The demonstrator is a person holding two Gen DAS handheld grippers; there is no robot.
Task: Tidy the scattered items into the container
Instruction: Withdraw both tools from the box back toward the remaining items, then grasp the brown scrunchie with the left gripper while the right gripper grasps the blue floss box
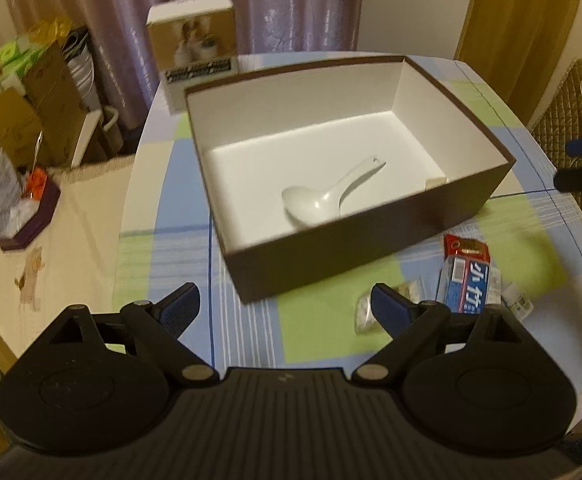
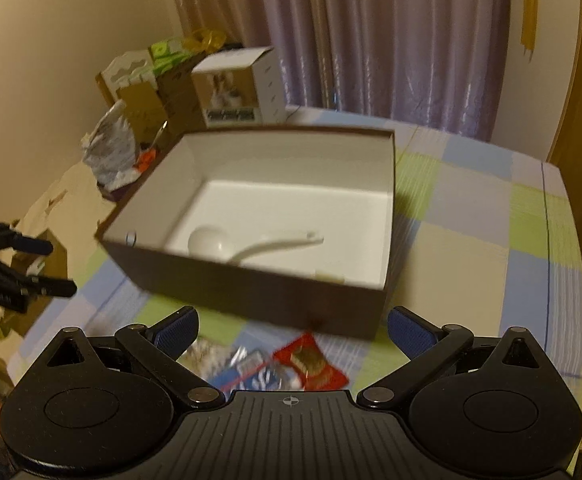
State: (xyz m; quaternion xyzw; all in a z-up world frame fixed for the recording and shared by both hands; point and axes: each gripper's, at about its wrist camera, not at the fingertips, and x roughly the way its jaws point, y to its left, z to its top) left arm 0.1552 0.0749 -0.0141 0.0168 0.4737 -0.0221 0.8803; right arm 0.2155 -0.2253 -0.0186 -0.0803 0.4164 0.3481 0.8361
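Looking down past our two grippers, we see a brown box (image 1: 371, 248) with white inside, sitting on the checked tablecloth (image 1: 323, 320). A white spoon (image 1: 323, 200) already lies in the box, and a small pale thing (too blurry to name) sits in its near corner.

Our left gripper (image 1: 287, 308) is wide open and holds nothing. The box is just ahead of its jaws. A small clear packet (image 1: 365, 314) lies on the cloth right beside the right jaw, partly behind it. A blue and white packet with a red top (image 1: 465, 276) lies a little past that jaw, to the right.

Our right gripper (image 2: 293, 328) is wide open and empty too. A red packet (image 2: 311, 364) and the blue and white one lie between its jaws, low and close to us. The box is just ahead of them.

We think we are between pick-ups: some things are in, and the packets are left to tidy. Next, one gripper should drop down over a packet, with one jaw on each side, and squeeze gently. The packets look flat and crinkly, so we would need to go low to the cloth to catch an edge. Then we lift it over the box wall and let go.
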